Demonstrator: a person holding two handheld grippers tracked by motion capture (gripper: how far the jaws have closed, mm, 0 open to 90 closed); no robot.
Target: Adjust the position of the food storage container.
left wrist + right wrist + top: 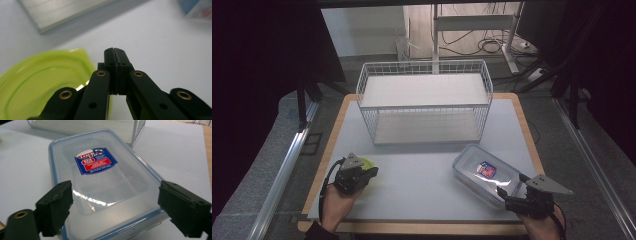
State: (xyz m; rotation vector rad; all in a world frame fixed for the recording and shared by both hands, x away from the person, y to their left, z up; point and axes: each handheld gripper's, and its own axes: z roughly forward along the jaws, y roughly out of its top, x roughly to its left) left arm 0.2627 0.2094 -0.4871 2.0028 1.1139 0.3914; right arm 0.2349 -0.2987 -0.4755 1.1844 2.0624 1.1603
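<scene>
A lime-green round plastic lid or dish (368, 162) lies at the front left of the white table top. My left gripper (372, 172) rests over its near right edge. In the left gripper view the jaws (115, 51) are pressed together, and the green piece (42, 80) lies left of and below them. A clear rectangular food box with a blue-rimmed lid and a red and blue label (482, 172) lies at the front right. My right gripper (511, 185) is open at its near end. In the right gripper view the box (100, 177) sits between the spread jaws (116, 195).
A white wire basket with two shelf levels (424, 100) stands at the back middle of the table; its corner (137, 130) is just beyond the box. Bare white table top (417, 170) lies between the two grippers. A wooden rim (527, 130) edges the table.
</scene>
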